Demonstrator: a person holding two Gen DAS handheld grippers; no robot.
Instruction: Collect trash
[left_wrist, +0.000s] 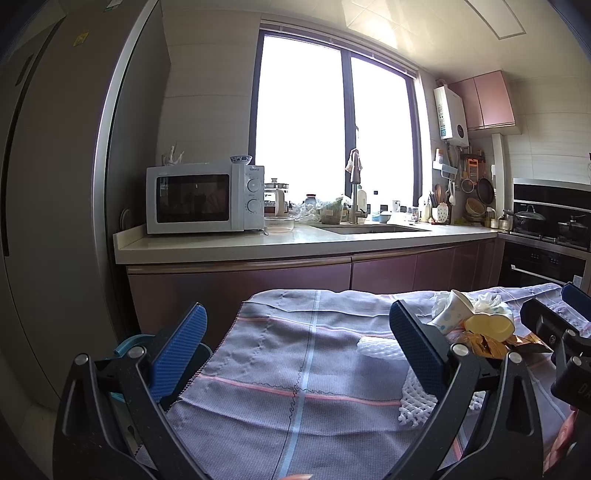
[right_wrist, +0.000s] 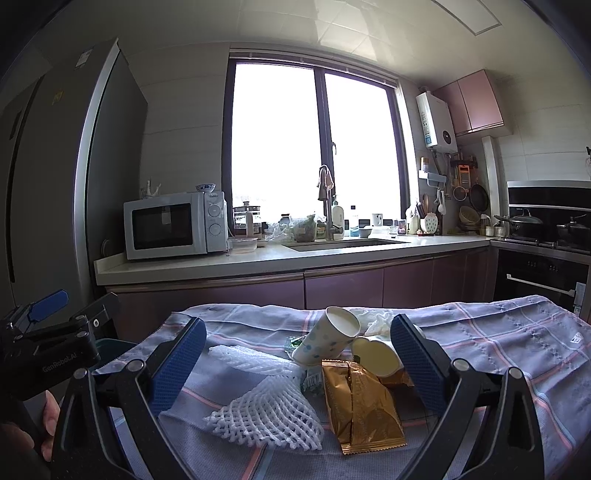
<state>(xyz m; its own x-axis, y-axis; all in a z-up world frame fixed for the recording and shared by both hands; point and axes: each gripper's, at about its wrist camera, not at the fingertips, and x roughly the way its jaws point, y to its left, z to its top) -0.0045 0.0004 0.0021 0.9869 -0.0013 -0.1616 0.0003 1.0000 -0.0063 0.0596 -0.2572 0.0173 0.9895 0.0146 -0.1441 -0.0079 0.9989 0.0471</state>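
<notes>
gold wrapper (right_wrist: 364, 410), white foam net (right_wrist: 269, 417), cup (right_wrist: 327, 341) (blue-dotted), grey checked cloth (right_wrist: 498, 350)

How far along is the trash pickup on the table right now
Nothing looks collected yet. Both grippers, left and right, are open and empty. The right one faces the pile, so a grab seems about to start. Still lying on the cloth: dotted cup, yellow cup, gold wrapper, foam nets, crumpled tissue. A teal bin rim shows off the table's left edge.

tipped dotted cup (right_wrist: 327, 341), gold wrapper (right_wrist: 360, 406), white foam net (right_wrist: 269, 417) on cloth.
</notes>
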